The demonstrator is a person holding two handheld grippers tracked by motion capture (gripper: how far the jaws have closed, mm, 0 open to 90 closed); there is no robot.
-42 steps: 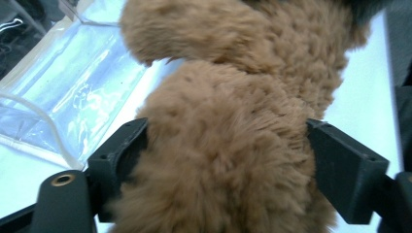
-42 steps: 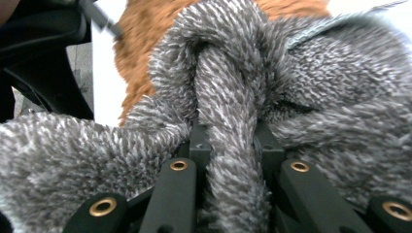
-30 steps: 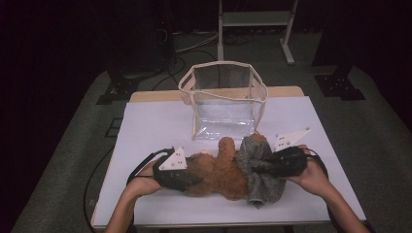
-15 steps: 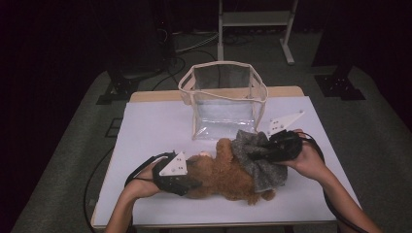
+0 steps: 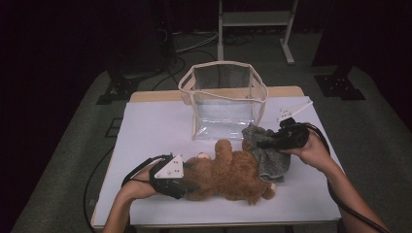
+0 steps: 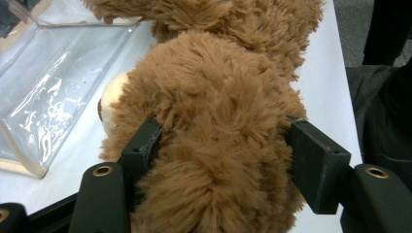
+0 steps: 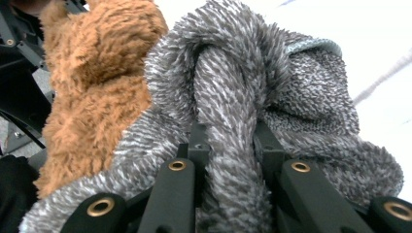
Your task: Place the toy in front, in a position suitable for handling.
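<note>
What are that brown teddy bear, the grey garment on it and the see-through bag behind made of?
The teddy bear looks like long, shaggy synthetic plush, matte. The grey garment seems a fuzzy knit, with flecked grey-and-white yarn and a finer-knit inside. The bag appears to be clear, glossy plastic film that shows glints and wrinkles, edged with beige fabric-like trim.

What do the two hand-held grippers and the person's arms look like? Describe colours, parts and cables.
Each hand-held gripper, left and right, is black with a pale grey three-cornered plate on top and a trailing black cable. Their jaws are flat black blocks with brass-ringed holes. The forearms are bare, without sleeves.
</note>
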